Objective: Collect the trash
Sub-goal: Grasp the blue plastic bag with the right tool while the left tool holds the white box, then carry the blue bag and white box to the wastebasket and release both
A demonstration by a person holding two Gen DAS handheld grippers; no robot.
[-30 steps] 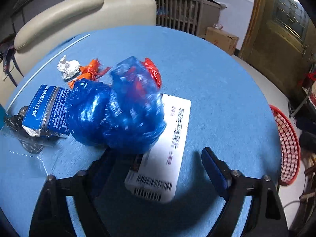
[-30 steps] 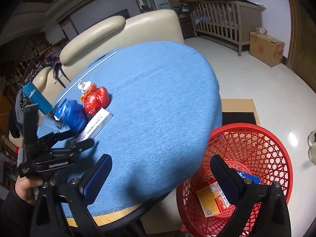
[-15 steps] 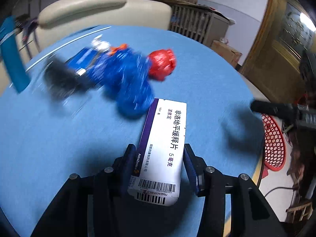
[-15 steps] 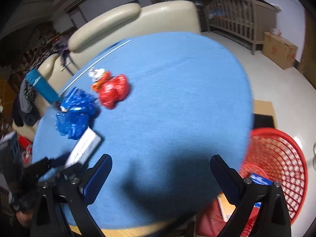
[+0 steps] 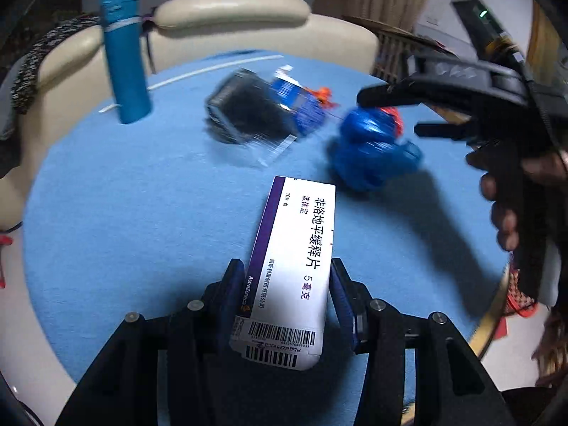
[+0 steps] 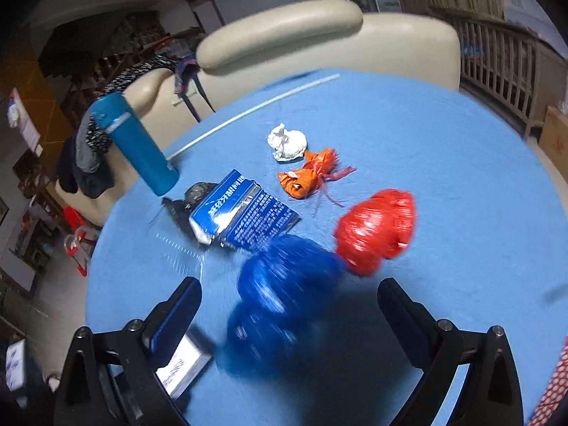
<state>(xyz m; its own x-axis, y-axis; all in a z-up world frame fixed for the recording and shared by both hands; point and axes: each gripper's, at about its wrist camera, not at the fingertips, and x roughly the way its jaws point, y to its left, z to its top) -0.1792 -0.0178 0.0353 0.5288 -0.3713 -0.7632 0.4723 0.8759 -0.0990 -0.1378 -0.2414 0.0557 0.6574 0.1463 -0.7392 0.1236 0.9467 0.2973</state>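
My left gripper (image 5: 285, 280) is shut on a white and purple medicine box (image 5: 294, 248), held above the blue round table (image 5: 124, 213). The box also shows low left in the right wrist view (image 6: 183, 367). My right gripper (image 6: 289, 305) is open and hovers over a crumpled blue plastic bag (image 6: 284, 294); the bag also shows in the left wrist view (image 5: 372, 149). Beyond lie a red plastic bag (image 6: 374, 229), an orange wrapper (image 6: 309, 174), a white paper ball (image 6: 287, 141) and a blue foil packet (image 6: 241, 213) on a dark wrapper.
A teal bottle (image 6: 136, 145) stands at the table's far left edge, also seen in the left wrist view (image 5: 124, 56). A cream sofa (image 6: 319, 39) runs behind the table. A white straw (image 6: 255, 108) lies near the far edge. A red basket's rim (image 6: 553, 387) shows low right.
My left gripper shut on the medicine box, lifted it and swung left. My right gripper moved from beside the red basket over the table to above the blue bag.
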